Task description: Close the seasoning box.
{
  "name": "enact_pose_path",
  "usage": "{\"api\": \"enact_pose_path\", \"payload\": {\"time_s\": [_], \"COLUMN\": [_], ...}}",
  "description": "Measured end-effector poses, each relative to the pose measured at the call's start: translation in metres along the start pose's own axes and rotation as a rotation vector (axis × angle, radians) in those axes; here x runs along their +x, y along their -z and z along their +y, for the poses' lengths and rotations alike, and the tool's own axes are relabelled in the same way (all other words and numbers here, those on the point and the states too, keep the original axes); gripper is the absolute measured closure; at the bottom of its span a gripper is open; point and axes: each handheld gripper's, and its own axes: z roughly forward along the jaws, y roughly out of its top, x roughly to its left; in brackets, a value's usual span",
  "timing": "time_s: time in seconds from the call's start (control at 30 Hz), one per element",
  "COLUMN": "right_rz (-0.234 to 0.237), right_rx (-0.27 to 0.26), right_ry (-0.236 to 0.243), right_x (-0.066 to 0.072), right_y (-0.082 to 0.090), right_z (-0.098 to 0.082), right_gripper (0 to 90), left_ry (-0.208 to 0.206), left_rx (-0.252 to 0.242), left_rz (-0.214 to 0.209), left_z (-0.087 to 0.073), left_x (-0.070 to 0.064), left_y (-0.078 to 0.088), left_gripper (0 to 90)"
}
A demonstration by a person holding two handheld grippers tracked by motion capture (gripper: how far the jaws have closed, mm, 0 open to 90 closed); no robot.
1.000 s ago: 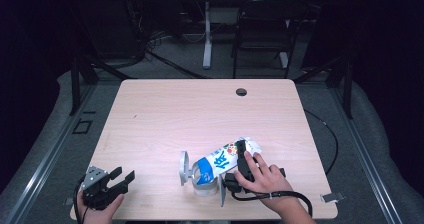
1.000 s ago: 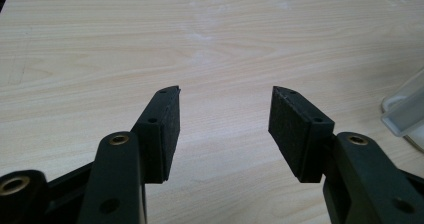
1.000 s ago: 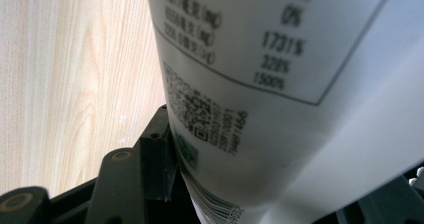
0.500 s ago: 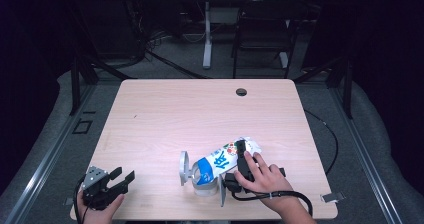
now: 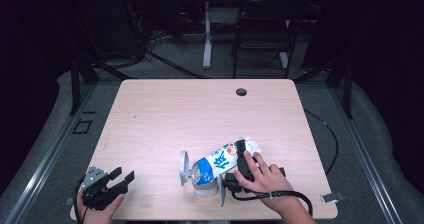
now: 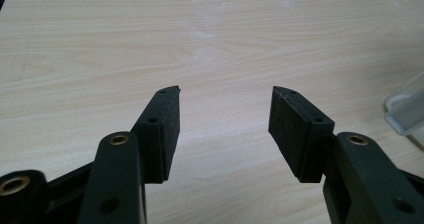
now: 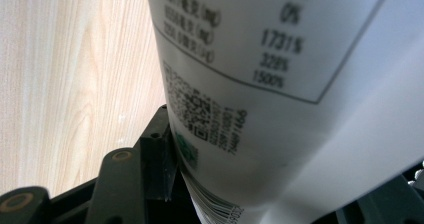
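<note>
Nothing has moved: milk carton (image 5: 220,163) stays clamped between right gripper (image 5: 241,160) fingers (image 7: 159,154).

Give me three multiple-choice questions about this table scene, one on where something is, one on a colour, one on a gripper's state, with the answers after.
1. Where does the carton lie?
A. near the table's front edge
B. by the far edge
C. on the floor

2. What colour is the table?
A. black
B. light wood
C. green

3. How do the left gripper's jaws stand?
A. shut on the carton
C. shut on a cable
B. open, nothing between them

Answers: 1 A, the high view shows it tilted at the right gripper near the front. 2 B, pale wood grain shows. 3 B, bare tabletop lies between the pads.
</note>
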Motion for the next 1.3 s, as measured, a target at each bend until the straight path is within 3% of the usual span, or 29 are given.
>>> {"api": "enact_pose_path", "payload": {"time_s": [1.3], "right_rz": [-0.014], "right_rx": [-0.002], "right_ry": [0.026], "right_x": [-0.0038], "right_y": [0.0004], "right_z": [-0.0004], "right_gripper": [44.7], "left_ry": [0.003], "left_rx": [-0.002], "left_rz": [-0.001], "left_z": [-0.0009], "left_x": [0.0007], "left_y": [-0.0012], "left_gripper": [46.5]}}
